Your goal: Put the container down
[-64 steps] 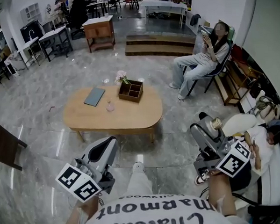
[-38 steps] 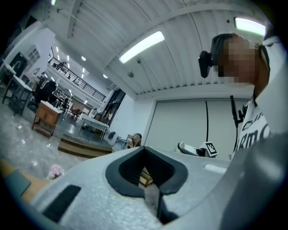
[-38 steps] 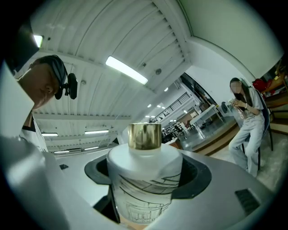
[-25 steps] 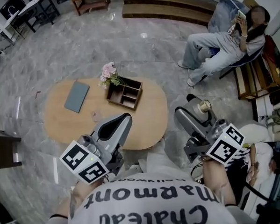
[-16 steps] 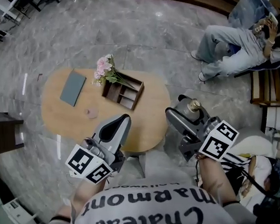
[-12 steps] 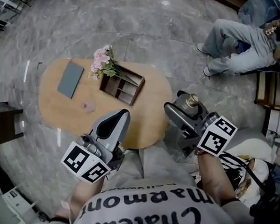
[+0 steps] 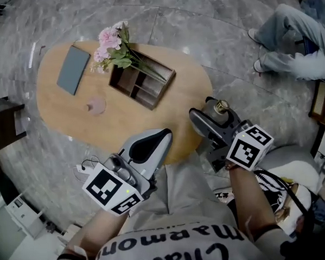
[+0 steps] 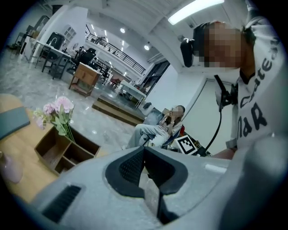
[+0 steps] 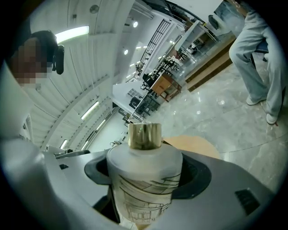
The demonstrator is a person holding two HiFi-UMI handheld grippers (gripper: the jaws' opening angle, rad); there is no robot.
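Right gripper view shows the container [image 9: 145,179], a frosted white bottle with a line drawing on its body and a gold cap [image 9: 145,134], standing upright between the jaws of your right gripper [image 9: 146,175]. The jaws clamp the bottle's body from both sides. Head view places the container at the near right end of the oval wooden table [image 7: 124,120], held in the air and not resting on the tabletop. Only its cap and shoulder show past the gripper body.

Your left gripper [image 7: 158,136] sits to the left of it, over the table's near edge and apart from the right gripper. Left gripper view shows its jaws pressed together with nothing between them.

Farther out on the table, a wooden divided box [image 7: 143,81] lies near the middle, with pink flowers [image 7: 109,40] at its far left corner. A grey-blue notebook [image 7: 72,62] lies flat toward the table's left end. A small pink object [image 7: 97,106] lies between the notebook and the box, nearer you. A seated person's legs [image 7: 290,25] show at the upper right, on the marble floor [image 7: 211,32].
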